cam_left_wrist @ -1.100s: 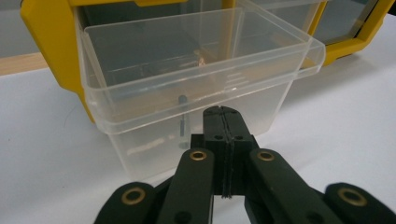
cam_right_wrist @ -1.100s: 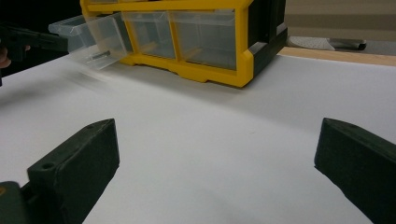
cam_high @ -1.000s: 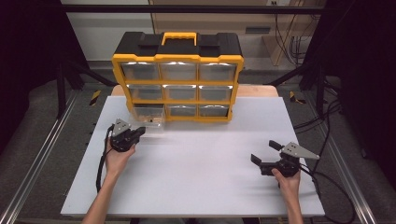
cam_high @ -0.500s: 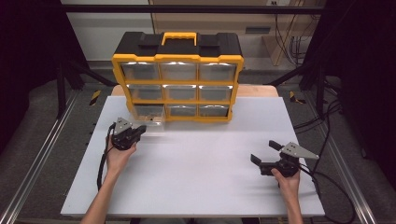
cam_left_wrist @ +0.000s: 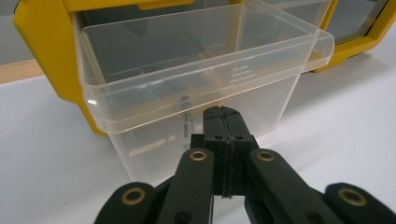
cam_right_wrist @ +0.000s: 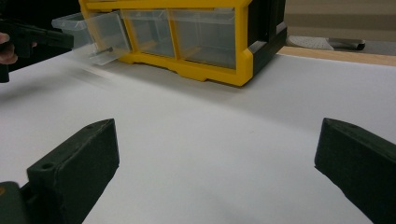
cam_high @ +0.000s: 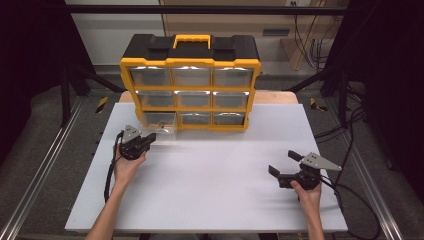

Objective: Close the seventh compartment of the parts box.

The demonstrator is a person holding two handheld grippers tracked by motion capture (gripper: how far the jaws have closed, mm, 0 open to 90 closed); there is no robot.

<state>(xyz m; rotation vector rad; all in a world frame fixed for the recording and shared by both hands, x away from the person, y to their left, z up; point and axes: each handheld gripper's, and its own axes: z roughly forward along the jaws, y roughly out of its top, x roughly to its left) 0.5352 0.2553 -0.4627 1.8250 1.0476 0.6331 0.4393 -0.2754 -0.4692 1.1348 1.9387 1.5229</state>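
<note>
Left tool (cam_left_wrist: 223, 122) clenched shut, jaws meeting on the front lip of the clear drawer (cam_left_wrist: 196, 88). Drawer stood farther out of the yellow organizer (cam_high: 190, 80) than a second before, at the bottom-left slot: pull seemingly underway. Right tool (cam_high: 286, 165), at four o'clock on the bench (cam_high: 215, 200), gaped, idle.

From the high view we look forward and down over the whole table (cam_high: 210, 200), well back from it. The left gripper view sits low and very close before the pulled-out clear drawer (cam_left_wrist: 196, 79). The right gripper view looks low across the table from farther off, sharing that drawer (cam_right_wrist: 93, 35) and the yellow organizer (cam_right_wrist: 210, 70).
</note>
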